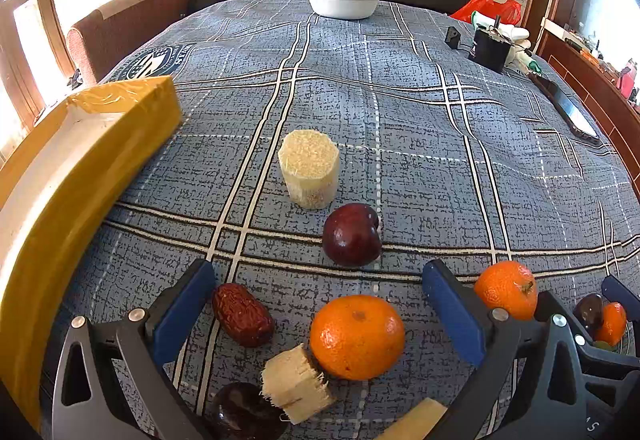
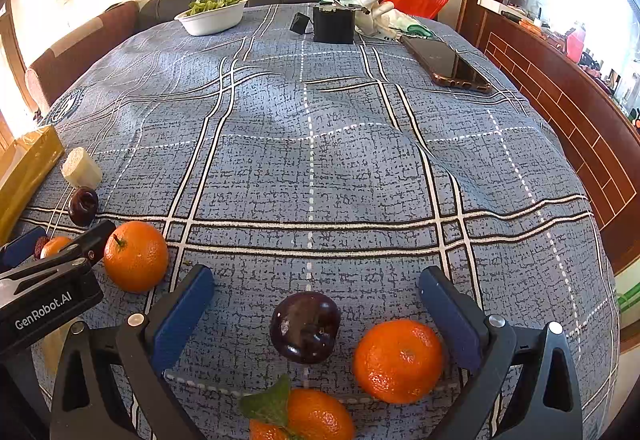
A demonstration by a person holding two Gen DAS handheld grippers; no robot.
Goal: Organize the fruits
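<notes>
Both blue-padded grippers, left (image 1: 320, 316) and right (image 2: 316, 314), gape wide, empty; loose round orange mandarins (image 1: 357, 337) and dark plums (image 2: 305, 327) lie beside the yellow-sided tray (image 1: 80, 176), apparently awaiting sorting

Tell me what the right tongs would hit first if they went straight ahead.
Probably the dark plum, which lies on the tablecloth between the open right tongs, slightly left of centre. The tangerine sits beside the right finger. Depth is uncertain.
</notes>
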